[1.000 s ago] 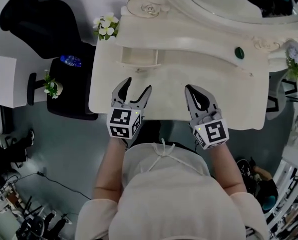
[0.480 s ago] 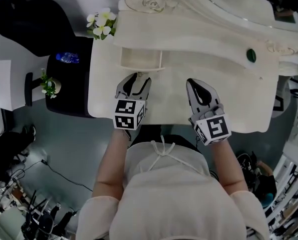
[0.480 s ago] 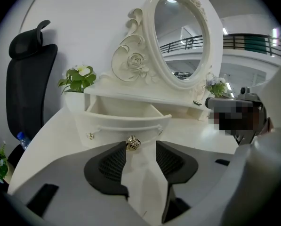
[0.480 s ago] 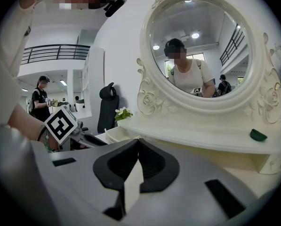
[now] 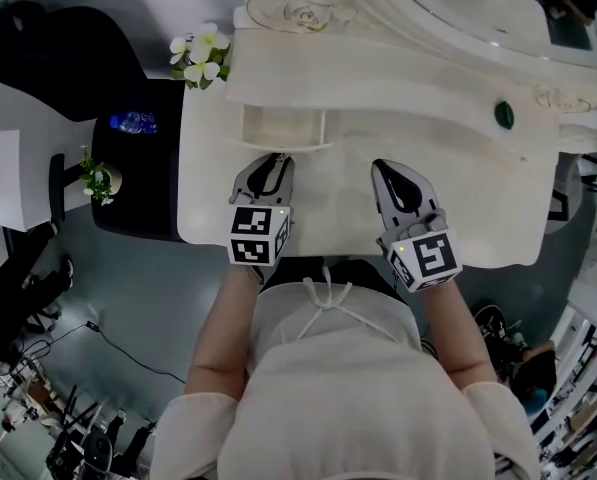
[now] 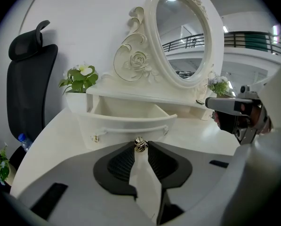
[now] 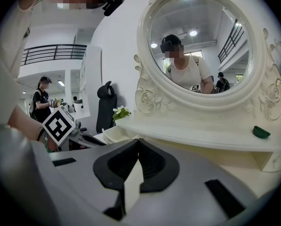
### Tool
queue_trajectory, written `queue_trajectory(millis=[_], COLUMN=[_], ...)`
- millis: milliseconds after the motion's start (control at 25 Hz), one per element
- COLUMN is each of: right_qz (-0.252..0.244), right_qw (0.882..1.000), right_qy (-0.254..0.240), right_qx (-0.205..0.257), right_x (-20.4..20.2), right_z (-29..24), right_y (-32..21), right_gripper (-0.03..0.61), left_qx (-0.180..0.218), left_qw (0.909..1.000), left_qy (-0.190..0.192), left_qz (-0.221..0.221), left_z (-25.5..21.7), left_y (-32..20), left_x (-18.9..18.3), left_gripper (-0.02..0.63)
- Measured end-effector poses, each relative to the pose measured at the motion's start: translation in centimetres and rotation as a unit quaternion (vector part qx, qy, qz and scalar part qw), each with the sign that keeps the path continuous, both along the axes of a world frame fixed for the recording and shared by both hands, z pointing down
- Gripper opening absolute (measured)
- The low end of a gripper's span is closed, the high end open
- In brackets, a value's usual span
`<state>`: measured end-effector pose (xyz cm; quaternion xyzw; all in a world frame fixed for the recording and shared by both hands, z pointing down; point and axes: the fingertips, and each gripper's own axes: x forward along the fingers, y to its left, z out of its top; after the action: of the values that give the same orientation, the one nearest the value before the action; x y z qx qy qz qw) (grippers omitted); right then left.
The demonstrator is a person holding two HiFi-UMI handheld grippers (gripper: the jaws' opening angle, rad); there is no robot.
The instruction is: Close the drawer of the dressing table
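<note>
Blk chair, wht flowers, blue bottle, green obj

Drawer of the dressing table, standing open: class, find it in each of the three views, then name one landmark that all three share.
Head view: drawer upper left of centre.
Left gripper view: centre, filling the middle.
Right gripper view: small, low, left of centre.
Shared landmark: the white flowers.
</note>
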<state>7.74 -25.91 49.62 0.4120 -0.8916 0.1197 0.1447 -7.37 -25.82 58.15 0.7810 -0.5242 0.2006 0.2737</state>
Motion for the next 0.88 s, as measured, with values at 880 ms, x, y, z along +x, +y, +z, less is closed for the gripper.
queue_trajectory(millis=[880], right_qz=[0.025], right_qw=[0.999], right_qy=[-0.008], right_qx=[0.022], right_x=[0.5], right_z=[-1.8], right_y=[-4.0], right_gripper=[0.006], left_qx=[-0.002], left_qw=[0.9998], left_qy=[0.007], left_qz=[0.019], left_z=[0.2], left_y=[-3.7], left_x=[0.1], left_gripper=[0.106])
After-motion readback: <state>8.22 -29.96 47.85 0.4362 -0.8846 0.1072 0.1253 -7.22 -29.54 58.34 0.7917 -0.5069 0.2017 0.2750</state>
